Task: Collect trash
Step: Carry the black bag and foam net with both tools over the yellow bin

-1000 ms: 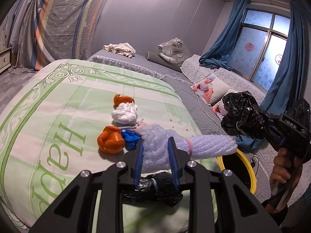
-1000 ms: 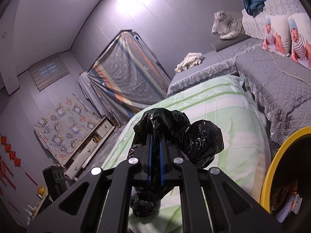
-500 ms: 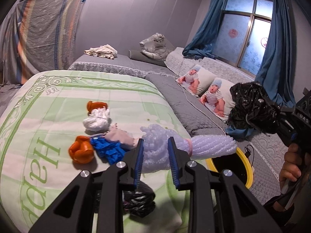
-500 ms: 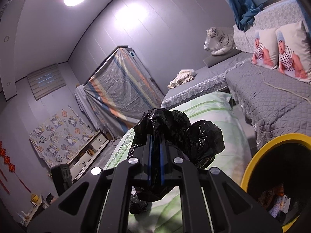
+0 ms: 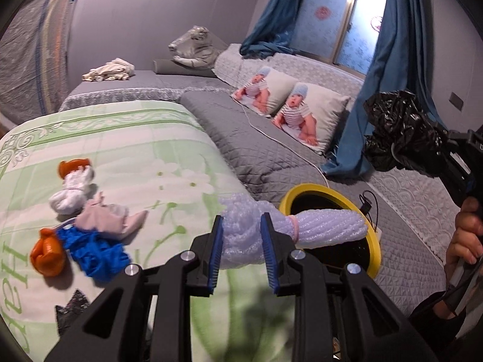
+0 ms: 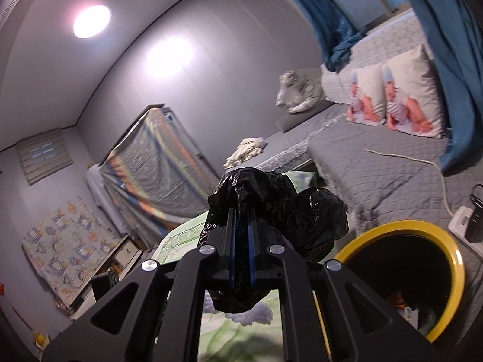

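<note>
The bed (image 5: pixel 126 138) with its green and white cover filled the left of the left wrist view, and a grey quilted platform (image 5: pixel 259 147) ran beside it, carrying two pillows printed with babies (image 5: pixel 289 108). Between bed and platform stood the yellow-rimmed bin (image 5: pixel 372 238), its dark mouth open; in the right wrist view it (image 6: pixel 452 259) sat at lower right with scraps inside.

The left claw (image 5: pixel 242 244) was closed on a bundle of white bubble wrap (image 5: pixel 326 226), whose banded end reached out over the bin's rim. The right claw (image 6: pixel 241 241) was pressed nearly together on a crumpled black plastic bag (image 6: pixel 305 214); seen from the left wrist view, that bag (image 5: pixel 398 132) hung in the air beyond and above the bin, the person's right hand (image 5: pixel 466 235) gripping the handle below it.

Left on the bed lay a white wad (image 5: pixel 71 193) with an orange scrap (image 5: pixel 74 166) touching its far side, a pink piece (image 5: pixel 108 218), a blue crumple (image 5: pixel 93 250) just beside an orange ball (image 5: pixel 48 256), and a small black scrap (image 5: pixel 72 307) near the front edge.
</note>
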Demonstrator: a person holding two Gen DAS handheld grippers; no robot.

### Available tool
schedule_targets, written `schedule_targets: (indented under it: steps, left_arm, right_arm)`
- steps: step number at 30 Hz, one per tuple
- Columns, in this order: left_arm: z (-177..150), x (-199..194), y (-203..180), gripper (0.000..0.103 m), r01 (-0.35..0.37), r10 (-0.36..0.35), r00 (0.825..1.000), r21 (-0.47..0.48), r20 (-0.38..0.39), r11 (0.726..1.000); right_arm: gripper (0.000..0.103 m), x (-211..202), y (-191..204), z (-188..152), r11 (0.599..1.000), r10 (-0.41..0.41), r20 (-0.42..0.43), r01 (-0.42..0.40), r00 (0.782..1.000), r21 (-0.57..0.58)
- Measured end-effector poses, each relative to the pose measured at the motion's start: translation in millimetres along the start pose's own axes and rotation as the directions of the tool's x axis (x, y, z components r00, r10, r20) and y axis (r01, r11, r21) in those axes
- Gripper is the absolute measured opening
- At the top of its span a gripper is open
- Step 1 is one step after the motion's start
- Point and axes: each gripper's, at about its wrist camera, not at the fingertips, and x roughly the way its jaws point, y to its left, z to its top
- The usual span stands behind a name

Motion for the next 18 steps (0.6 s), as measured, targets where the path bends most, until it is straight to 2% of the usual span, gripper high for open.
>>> schedule_targets:
  steps: [10,14,18]
  left_arm:
    - [5.0,43.1,-55.1,0.023,0.085,-0.078,0.995,0.104,-0.067,0.991]
    - [3.2,57.9,-74.2,0.023,0.113,-0.101,0.991,0.138,-0.093,0.984]
    - [0.4,71.8,-86.4,0.023,0.134,-0.117,0.986,0.147,-0.121,0.98]
  right_arm:
    - [0.006,-16.9,-59.3,0.5,0.986,-0.156,0.044,0.153,0.987,0.073]
    - [0.006,-19.7,-72.1,-0.2,0.972,-0.225,0.058,0.22,0.973,0.081]
    - [0.006,-18.1,-86.5,-5.4,0.963,-0.257,0.048,0.252,0.965,0.093]
